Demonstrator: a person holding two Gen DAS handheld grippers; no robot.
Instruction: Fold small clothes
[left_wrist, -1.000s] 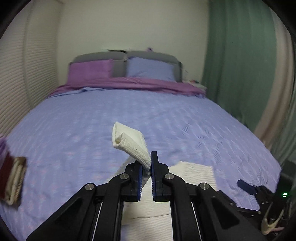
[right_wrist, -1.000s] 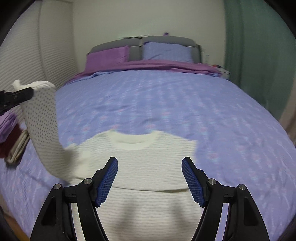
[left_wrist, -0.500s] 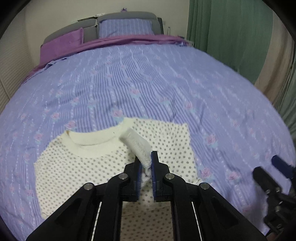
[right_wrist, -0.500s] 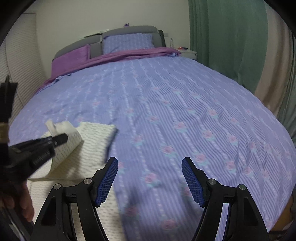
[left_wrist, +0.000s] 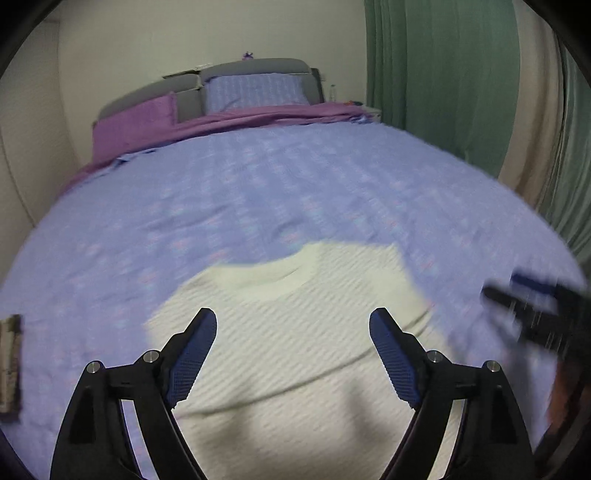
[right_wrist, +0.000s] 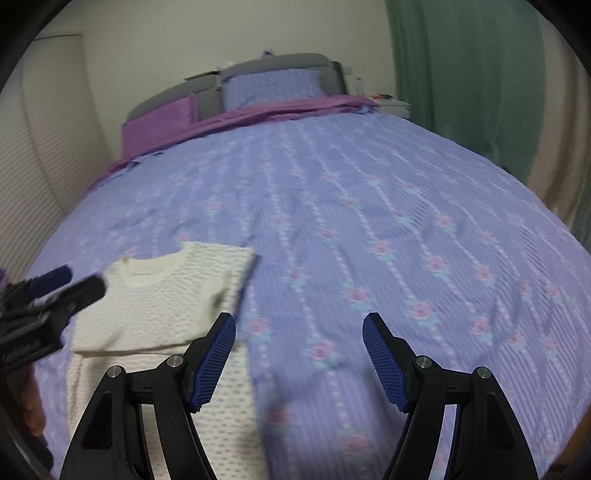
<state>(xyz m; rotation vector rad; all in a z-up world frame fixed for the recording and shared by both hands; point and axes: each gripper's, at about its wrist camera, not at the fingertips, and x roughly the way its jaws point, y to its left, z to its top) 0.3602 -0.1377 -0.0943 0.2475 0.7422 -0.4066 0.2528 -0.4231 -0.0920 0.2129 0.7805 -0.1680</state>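
A small cream dotted shirt (left_wrist: 295, 343) lies flat on the bed, collar toward the headboard, with its sleeves folded inward over the body. It also shows in the right wrist view (right_wrist: 162, 306) at the lower left. My left gripper (left_wrist: 291, 354) is open and empty, just above the shirt's middle. My right gripper (right_wrist: 299, 354) is open and empty, over the bedcover to the right of the shirt. The right gripper appears blurred at the right edge of the left wrist view (left_wrist: 535, 310); the left gripper shows at the left edge of the right wrist view (right_wrist: 55, 295).
The bed has a lilac flowered cover (right_wrist: 369, 206), purple and lilac pillows (left_wrist: 255, 92) and a grey headboard. Green curtains (left_wrist: 443, 81) hang on the right. A stack of folded clothes (left_wrist: 9, 362) lies at the bed's left edge. A nightstand (right_wrist: 395, 105) stands beside the headboard.
My left gripper was shut on the shirt's sleeve, carried it over the body, and has opened and let it go. The right gripper stayed open and shifted a little.
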